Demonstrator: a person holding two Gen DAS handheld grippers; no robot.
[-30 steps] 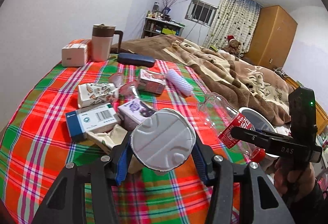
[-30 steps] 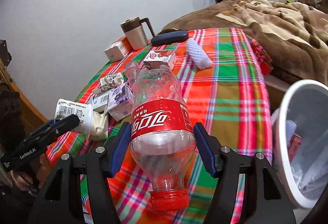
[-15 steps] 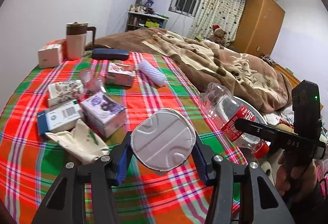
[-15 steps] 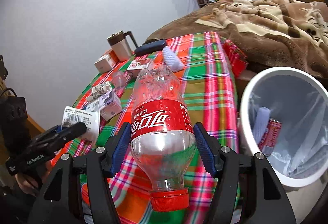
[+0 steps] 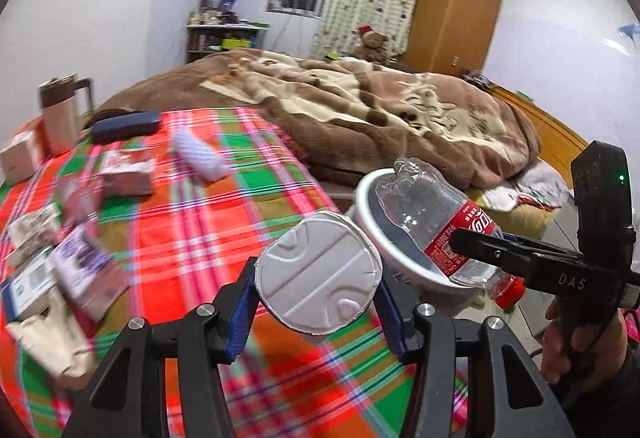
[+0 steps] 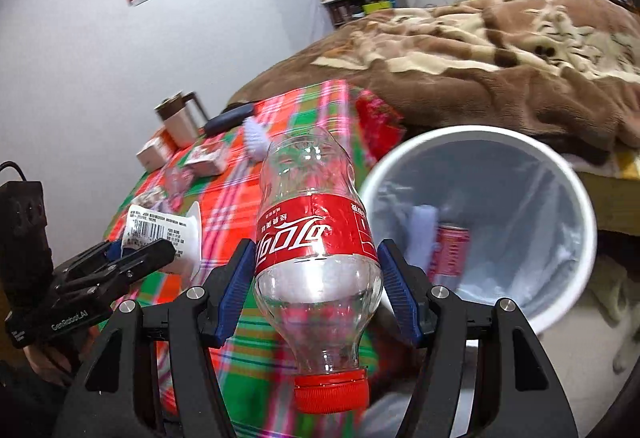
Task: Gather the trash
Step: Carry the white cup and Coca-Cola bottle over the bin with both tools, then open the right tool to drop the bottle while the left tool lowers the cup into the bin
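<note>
Now right hand-held gripper (image 6: 316, 278) clamps bottle (image 6: 312, 238); bin (image 6: 480, 222) just beyond.

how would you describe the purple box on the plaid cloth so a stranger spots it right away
Start at the red and green plaid cloth beside the bed. At its near left end lies a cluster of small cartons; the purple box sits among them, next to the blue and white barcode box. It alone has a purple-printed face.

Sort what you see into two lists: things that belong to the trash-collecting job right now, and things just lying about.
In the job:
- cola bottle, in right gripper
- white cup, in left gripper
- white bin

Lying about:
- mug
- dark case
- teddy bear
- brown blanket
</note>
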